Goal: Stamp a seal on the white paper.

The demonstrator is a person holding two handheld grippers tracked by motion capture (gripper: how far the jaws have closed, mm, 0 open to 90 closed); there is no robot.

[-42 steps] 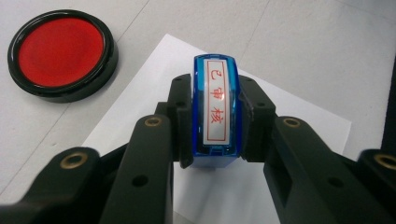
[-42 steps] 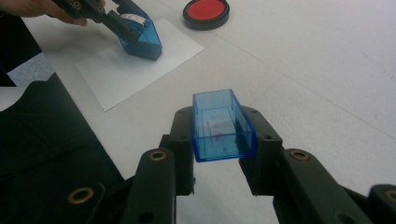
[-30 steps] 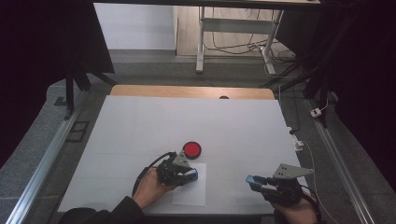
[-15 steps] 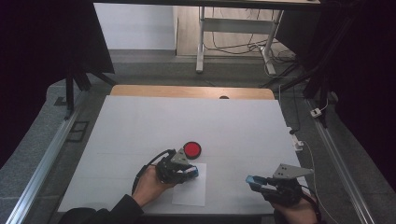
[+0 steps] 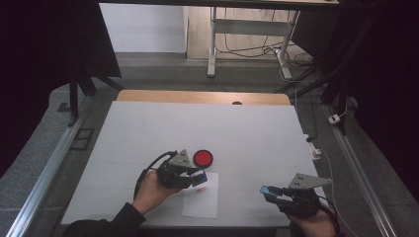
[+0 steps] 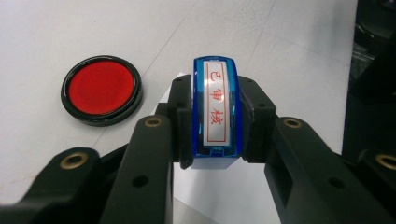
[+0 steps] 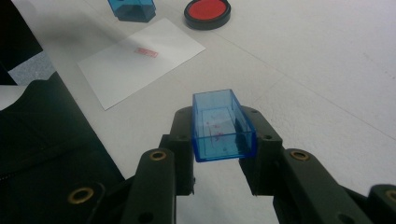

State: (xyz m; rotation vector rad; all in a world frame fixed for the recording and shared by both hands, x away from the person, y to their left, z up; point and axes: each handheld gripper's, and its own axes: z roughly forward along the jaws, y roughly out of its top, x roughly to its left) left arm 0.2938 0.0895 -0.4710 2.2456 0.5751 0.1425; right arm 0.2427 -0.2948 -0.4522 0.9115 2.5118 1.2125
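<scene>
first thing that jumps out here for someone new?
Probably the red ink pad, a bright disc on the white table near its front. Just beside it, the left hand-held gripper clamps a blue stamp with red characters on its label, over a sheet of paper bearing a small red imprint. To the right, the right hand-held gripper holds the stamp's clear blue cap.

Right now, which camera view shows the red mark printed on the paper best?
The right gripper view: the small red mark lies unobstructed on the white paper. The high view shows it as a faint reddish speck beside the left gripper. In the left gripper view the blue stamp covers that area.
</scene>
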